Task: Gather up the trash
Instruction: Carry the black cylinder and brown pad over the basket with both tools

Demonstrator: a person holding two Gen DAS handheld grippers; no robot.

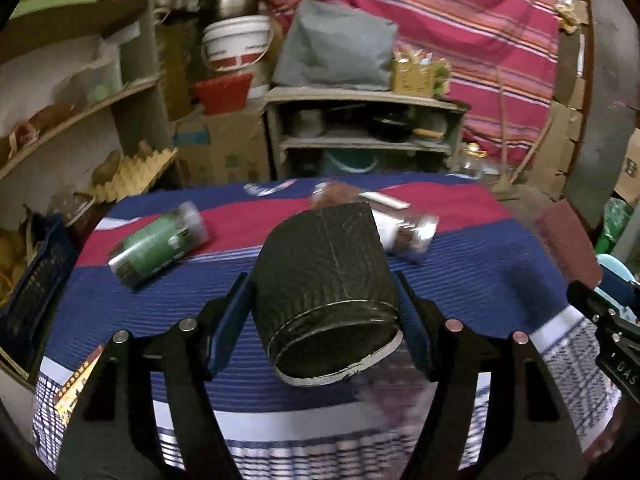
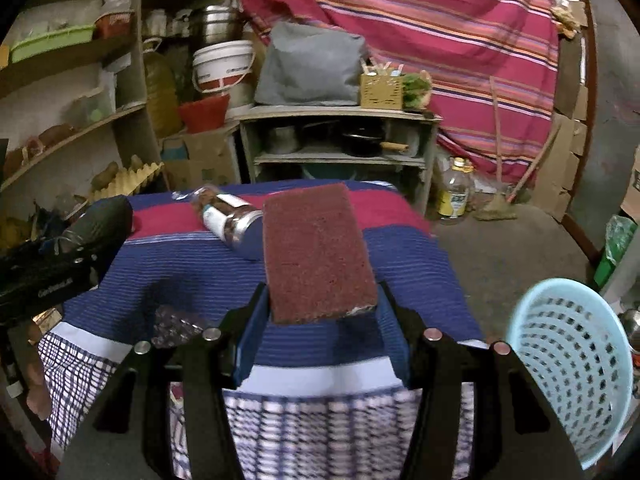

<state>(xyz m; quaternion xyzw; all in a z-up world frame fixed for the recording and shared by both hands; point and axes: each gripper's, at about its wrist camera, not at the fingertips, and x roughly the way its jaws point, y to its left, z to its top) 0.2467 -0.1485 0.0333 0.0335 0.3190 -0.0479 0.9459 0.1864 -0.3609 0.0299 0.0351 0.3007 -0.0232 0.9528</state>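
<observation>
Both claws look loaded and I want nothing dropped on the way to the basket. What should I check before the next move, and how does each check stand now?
1. Left claw grips the black cup on both sides: ok.
2. Right claw grips the red sponge: ok, though only by its near end.
3. Basket in view, mouth facing the right claw: ok.
4. Basket empty: cannot tell.
5. Claws apart from each other: ok.
6. Trash left on the table: not ok, the green bottle and clear jar still lie there.
</observation>
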